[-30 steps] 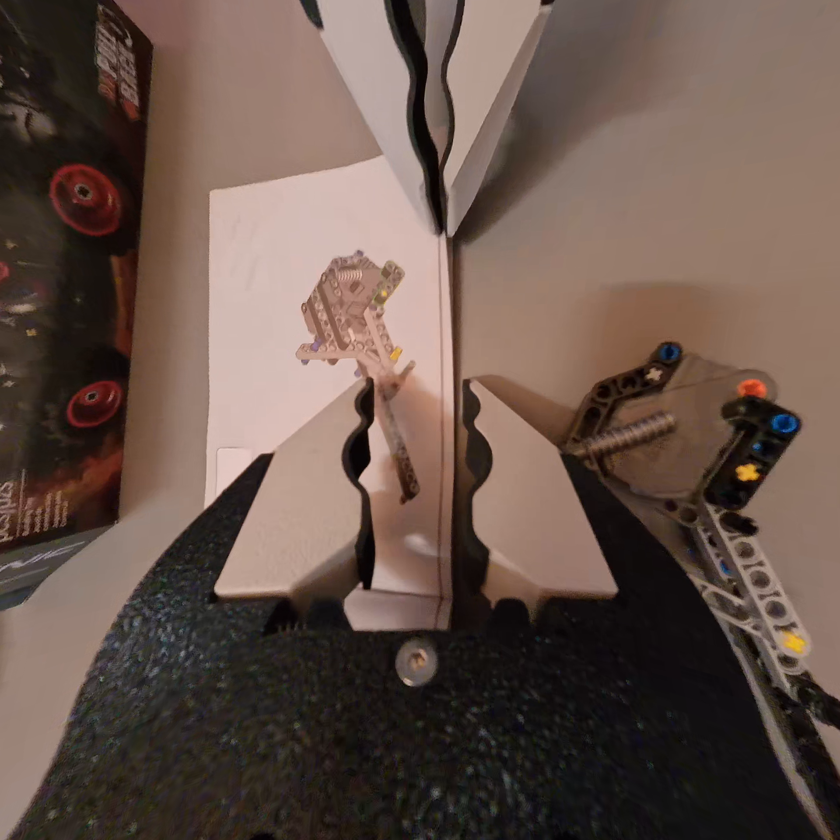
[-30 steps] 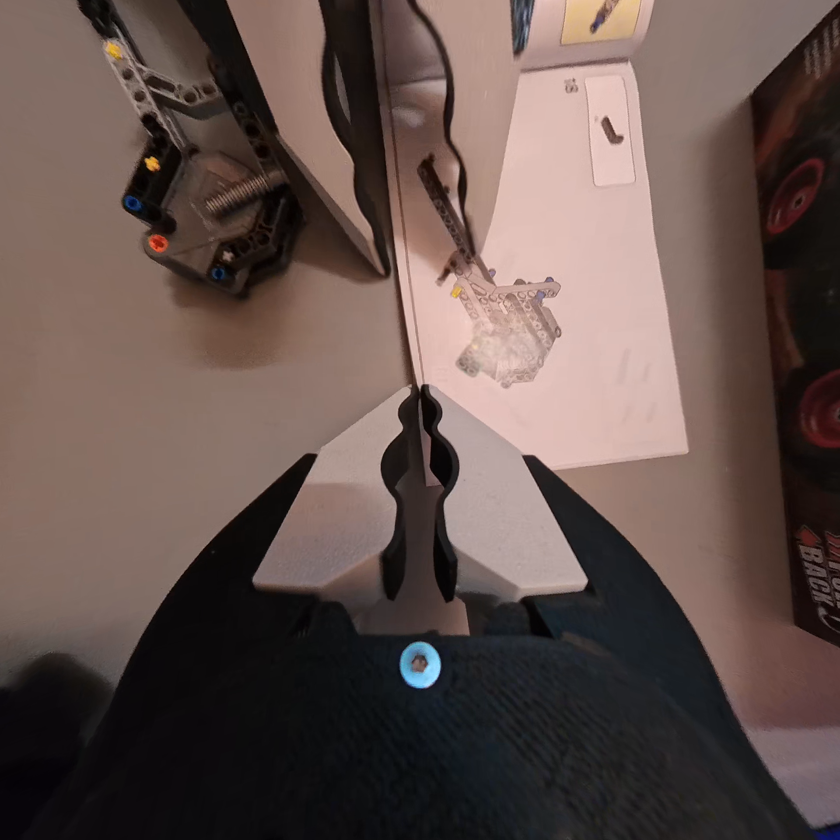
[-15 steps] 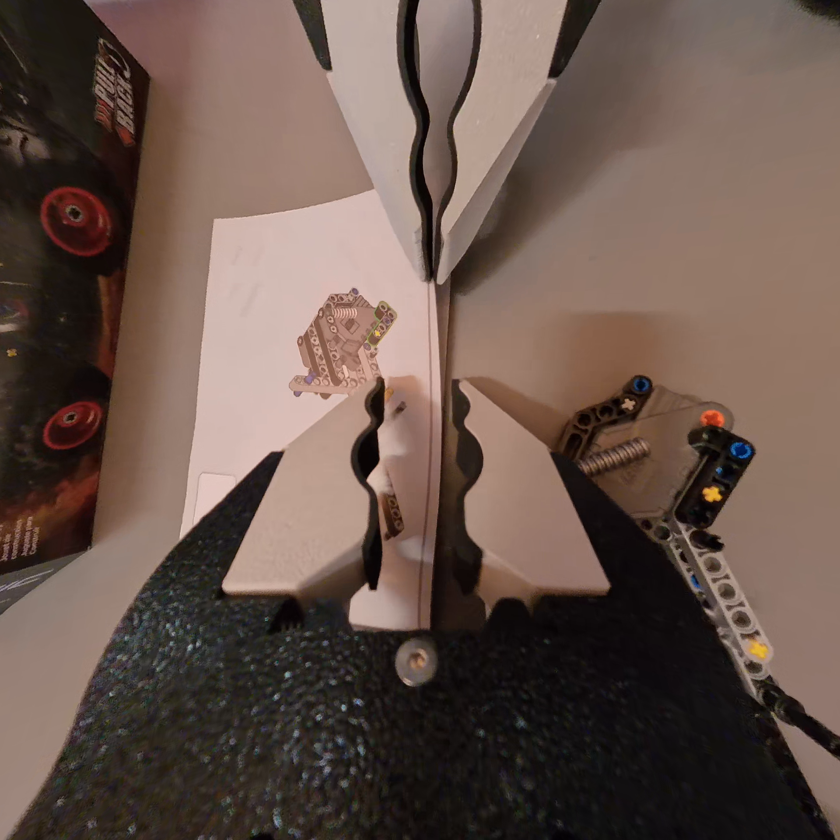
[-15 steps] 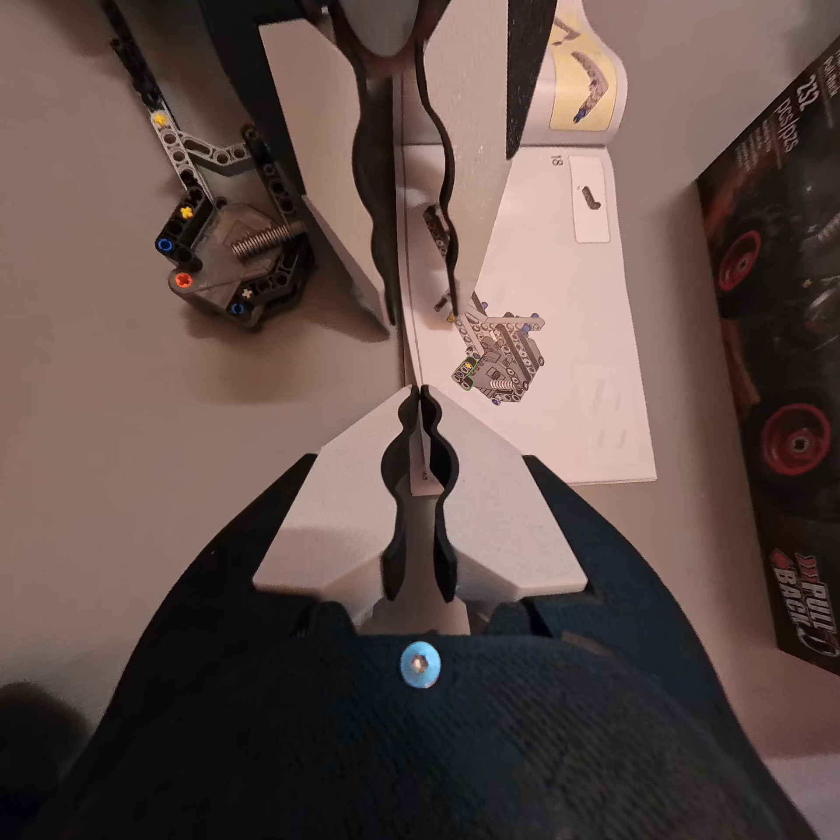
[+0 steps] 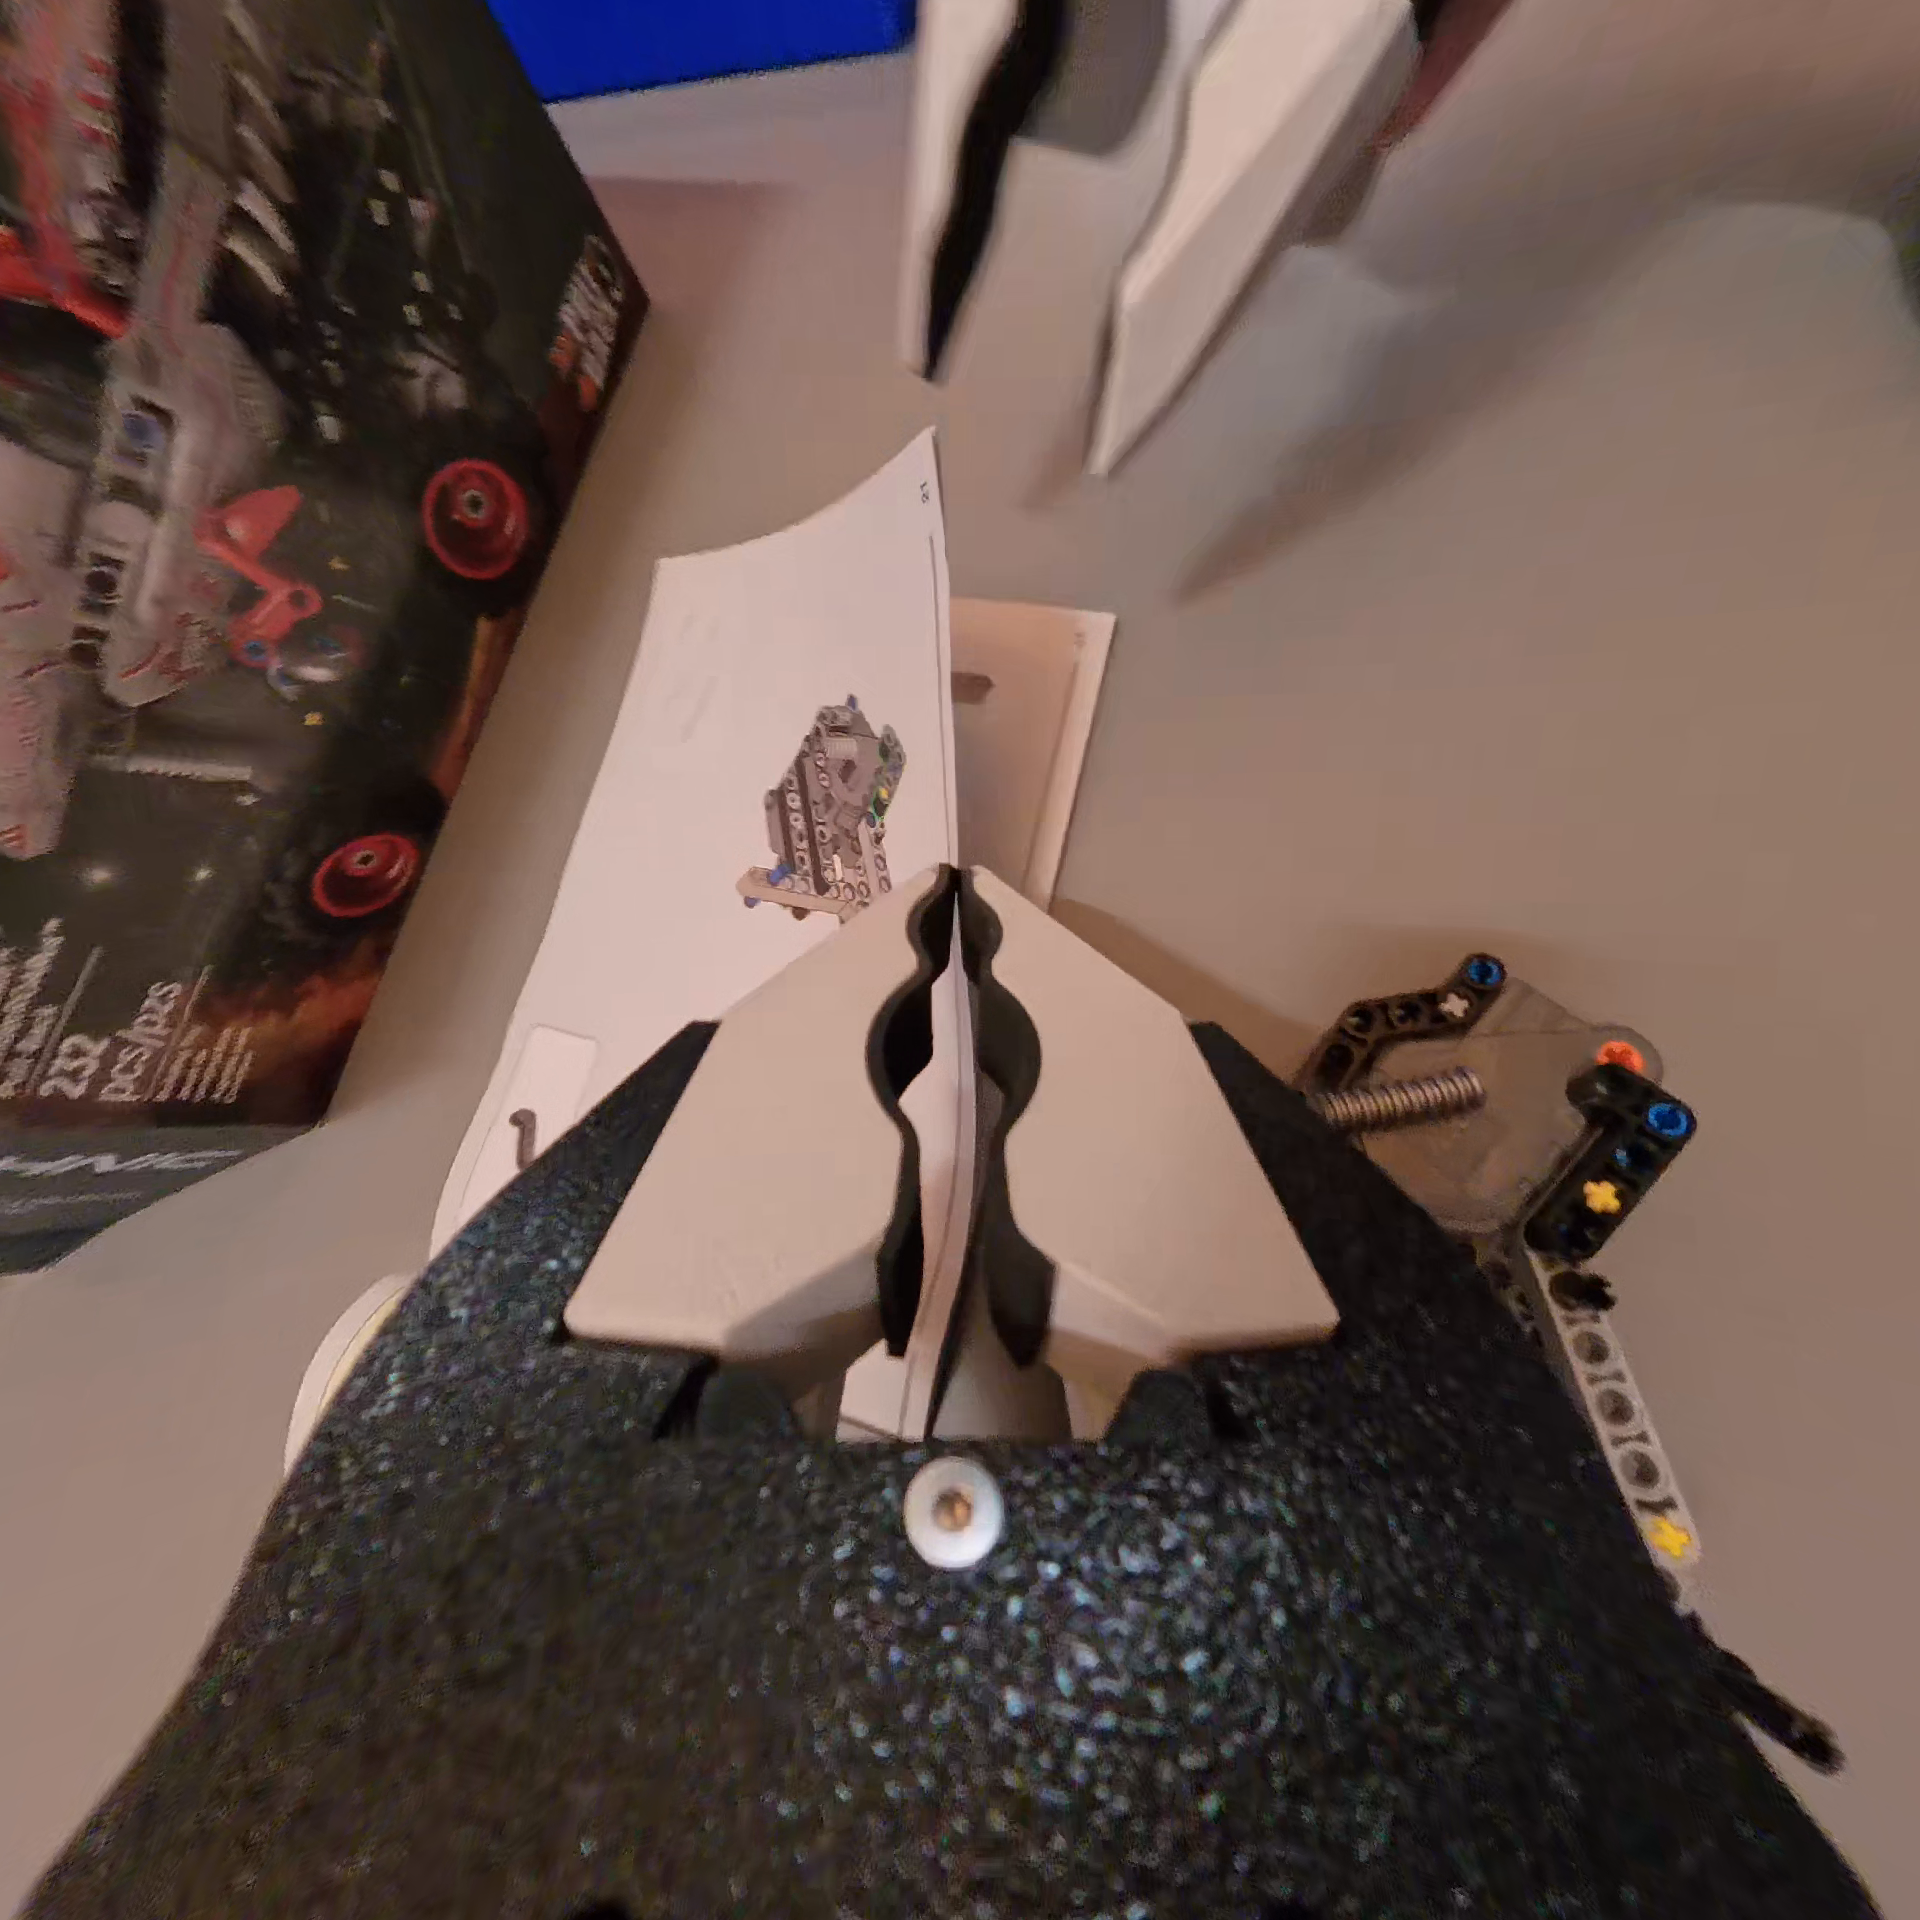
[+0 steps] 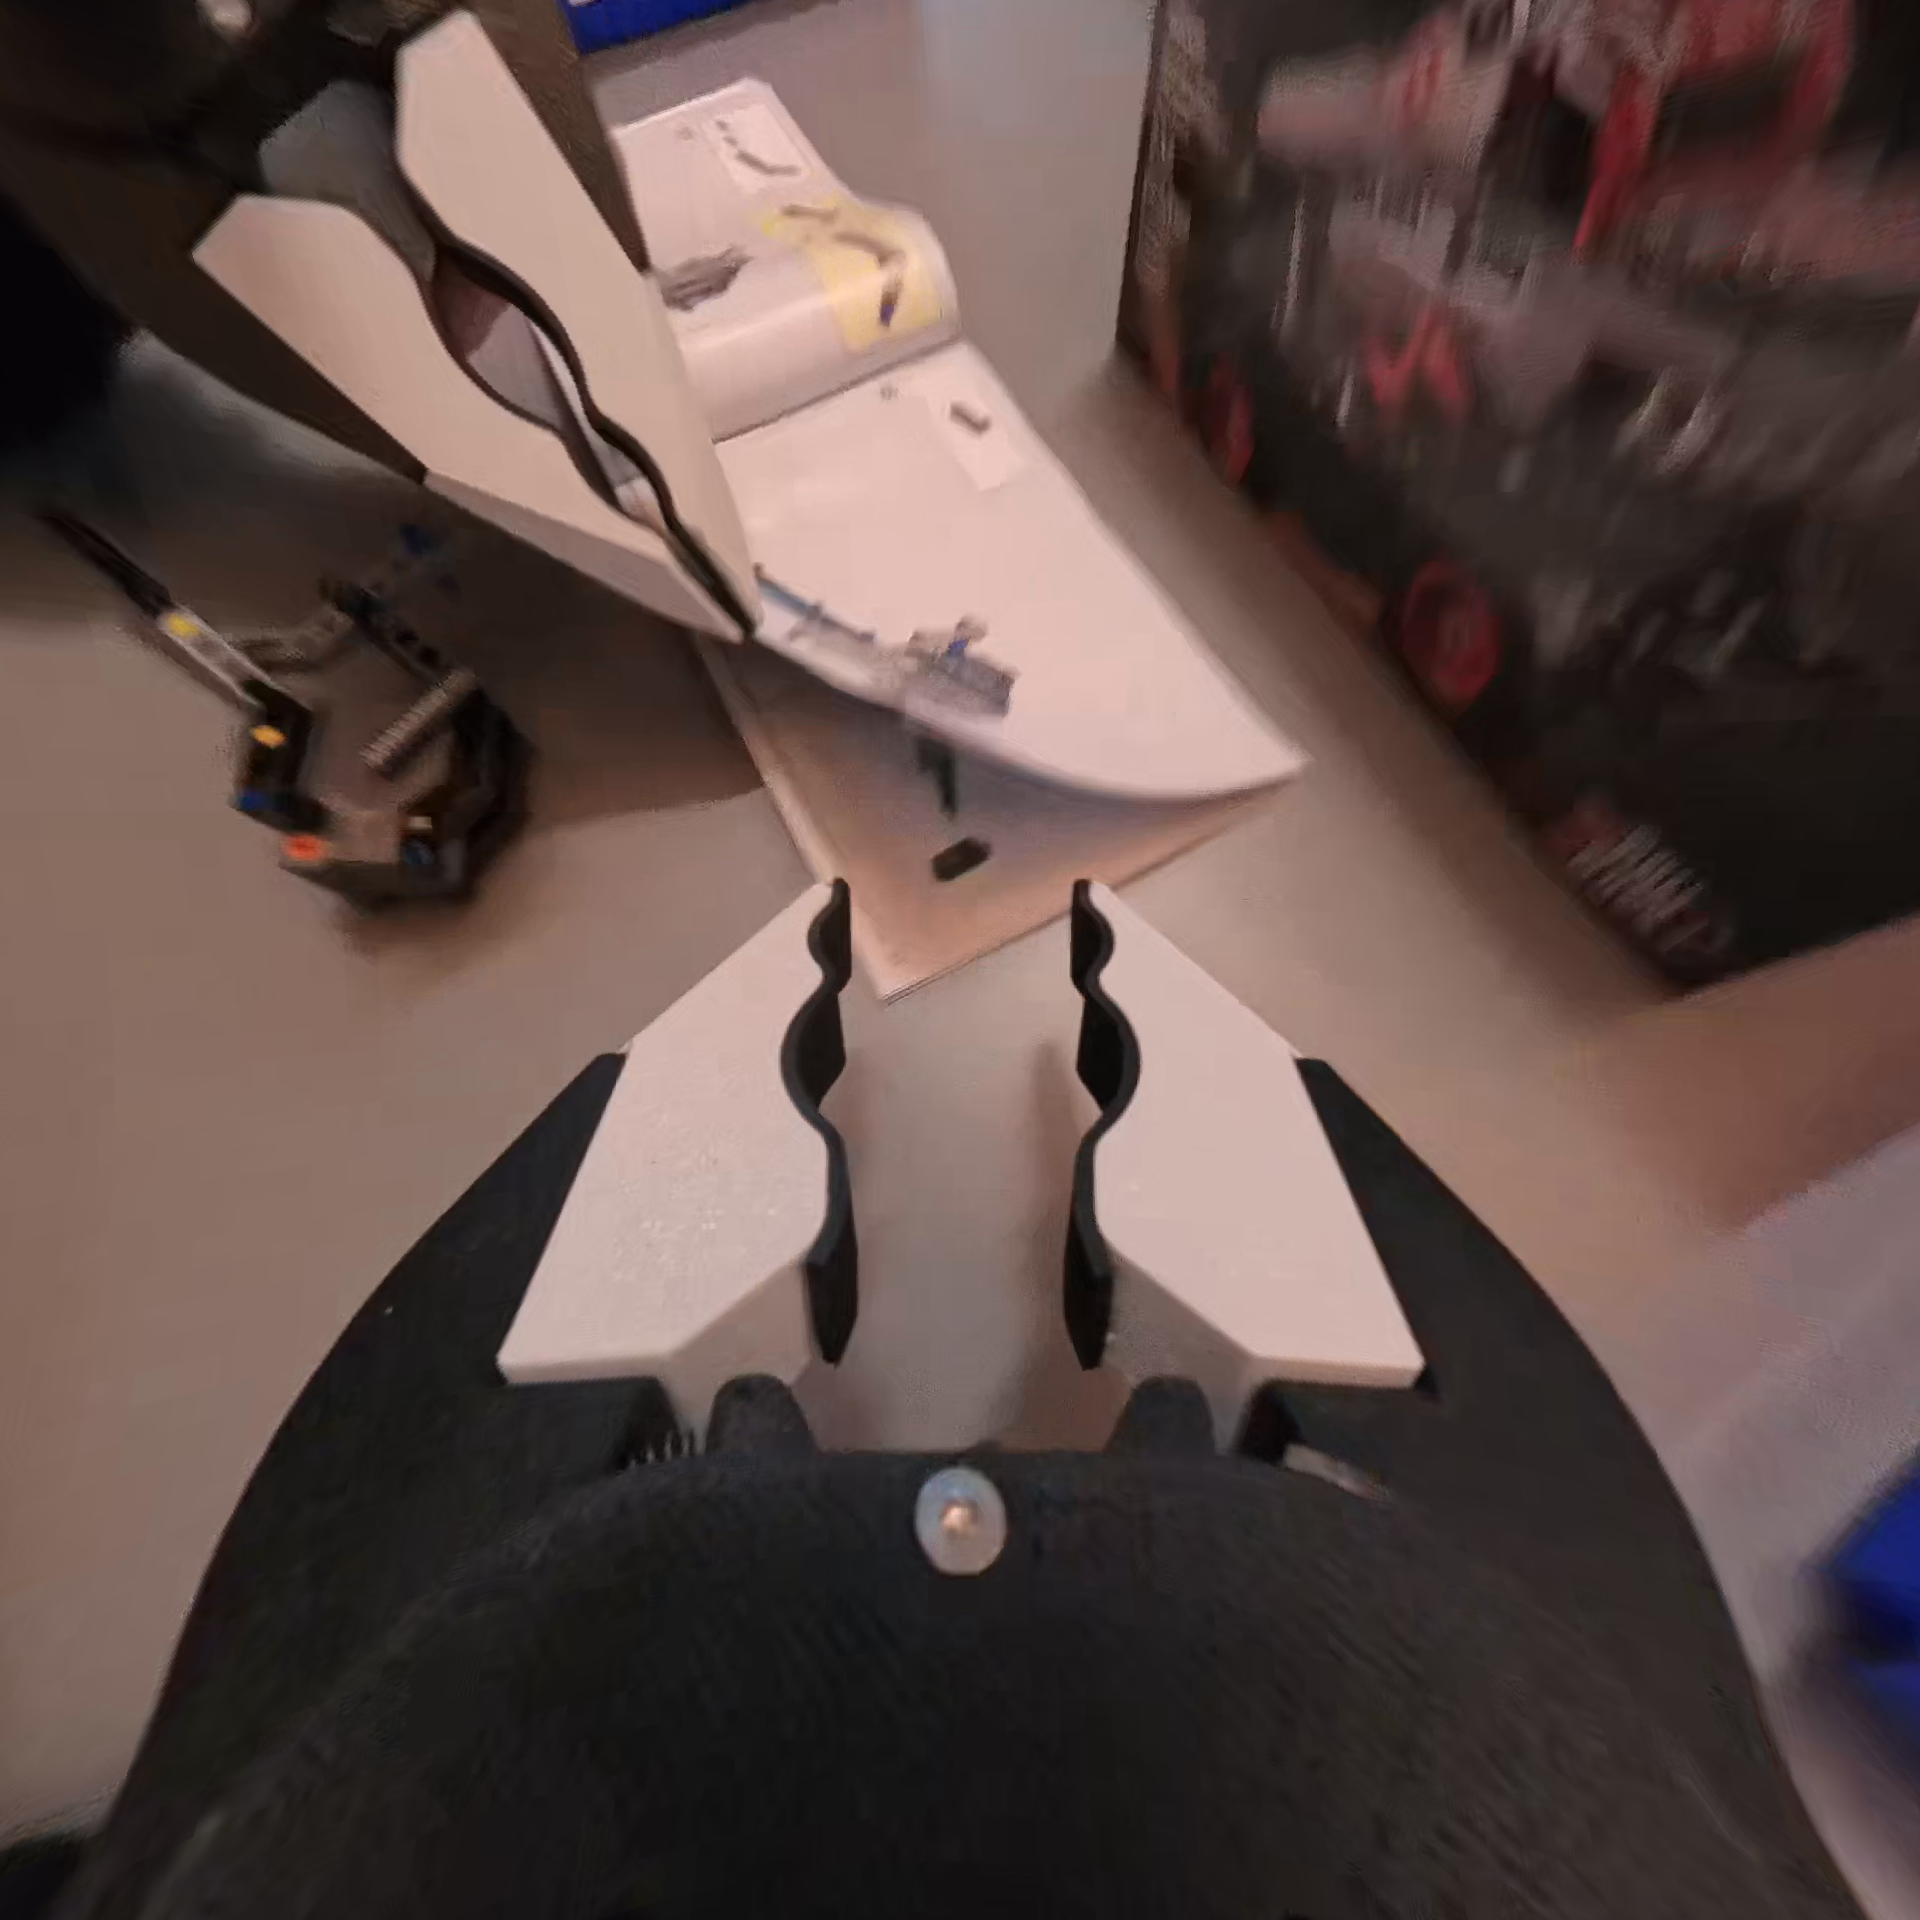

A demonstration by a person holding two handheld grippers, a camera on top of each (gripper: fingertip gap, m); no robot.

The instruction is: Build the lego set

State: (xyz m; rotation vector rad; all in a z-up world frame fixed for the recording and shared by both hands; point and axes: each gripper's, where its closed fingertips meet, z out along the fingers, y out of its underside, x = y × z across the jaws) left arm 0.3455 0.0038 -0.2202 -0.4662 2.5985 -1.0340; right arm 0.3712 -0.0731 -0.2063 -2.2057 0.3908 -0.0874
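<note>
The white instruction booklet [image 5: 748, 727] lies open on the grey table. My left gripper [image 5: 954, 883] is shut on the edge of one page and lifts it off the page below [image 5: 1039, 727]. In the right wrist view the left gripper [image 6: 743, 623] holds the curved, raised page [image 6: 1039, 644]. My right gripper [image 6: 956, 904] is open and empty, just off the booklet's near edge; it shows blurred in the left wrist view [image 5: 1018, 405]. The partly built black and grey lego assembly with a metal spring [image 5: 1507, 1101] sits to the right of my left gripper, and also shows in the right wrist view [image 6: 364, 769].
The dark lego box with red wheels pictured on it [image 5: 260, 582] stands left of the booklet, and at the right in the right wrist view [image 6: 1558, 468]. A blue object [image 6: 1870, 1579] shows at the lower right edge. Grey table [image 5: 1455, 727] surrounds the booklet.
My left gripper closed on the page and lifted it. My right gripper let go of the page, opened and pulled back from the booklet.
</note>
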